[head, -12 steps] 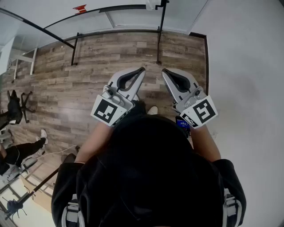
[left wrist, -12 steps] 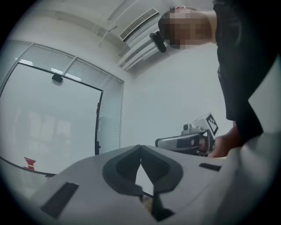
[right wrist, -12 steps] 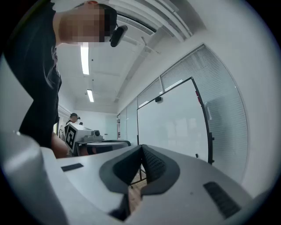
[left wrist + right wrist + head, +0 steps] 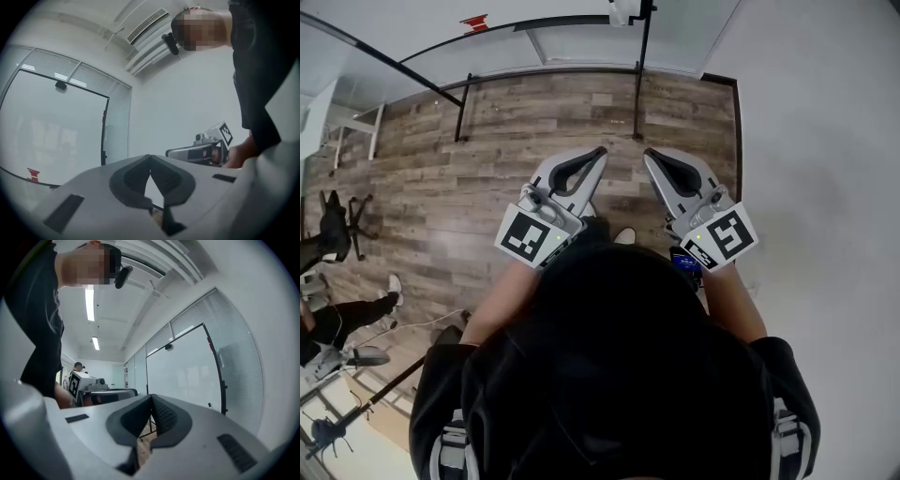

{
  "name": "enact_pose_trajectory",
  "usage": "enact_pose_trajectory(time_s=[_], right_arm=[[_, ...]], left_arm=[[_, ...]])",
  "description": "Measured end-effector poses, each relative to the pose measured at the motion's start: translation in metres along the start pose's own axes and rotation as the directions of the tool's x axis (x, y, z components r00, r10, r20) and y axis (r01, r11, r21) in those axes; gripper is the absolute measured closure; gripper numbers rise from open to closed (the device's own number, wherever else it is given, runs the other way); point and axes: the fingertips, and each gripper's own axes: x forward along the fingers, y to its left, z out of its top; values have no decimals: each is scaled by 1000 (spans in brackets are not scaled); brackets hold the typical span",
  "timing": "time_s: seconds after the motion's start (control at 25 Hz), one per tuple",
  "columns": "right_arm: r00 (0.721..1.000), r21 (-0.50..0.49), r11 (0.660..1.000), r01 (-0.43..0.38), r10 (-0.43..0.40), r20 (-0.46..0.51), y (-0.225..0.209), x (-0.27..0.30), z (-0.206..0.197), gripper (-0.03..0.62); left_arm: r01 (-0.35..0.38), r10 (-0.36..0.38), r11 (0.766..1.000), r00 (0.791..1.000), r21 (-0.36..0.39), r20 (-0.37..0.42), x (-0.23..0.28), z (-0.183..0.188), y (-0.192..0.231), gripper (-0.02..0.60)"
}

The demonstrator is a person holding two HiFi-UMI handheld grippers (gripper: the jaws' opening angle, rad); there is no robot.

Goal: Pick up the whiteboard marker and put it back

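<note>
While the dark pads [image 4: 133, 180] of both pairs of fingers are pressed together tip to tip with nothing between them, the left gripper [image 4: 150, 158] and the right gripper [image 4: 151, 397] are held side by side just beyond the person's dark top [image 4: 619, 375]. Their tips lean toward each other, near but apart, above a wood-plank floor [image 4: 487, 187]. Farther off, a whiteboard [image 4: 183, 376] on a black-framed stand spans the far side, a plain white wall [image 4: 825, 141] fills the right, a black office chair [image 4: 333, 225] stands at the left, and the whiteboard marker cannot be made out in any view.
</note>
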Motion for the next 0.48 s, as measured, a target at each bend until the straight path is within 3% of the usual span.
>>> enact_pose_trajectory(time_s=[0.48], right_arm=[[1000, 20, 1000, -15, 16, -5, 2, 10, 2, 600]], left_arm=[[3, -3, 1000, 1000, 4, -9, 0, 0, 6, 577]])
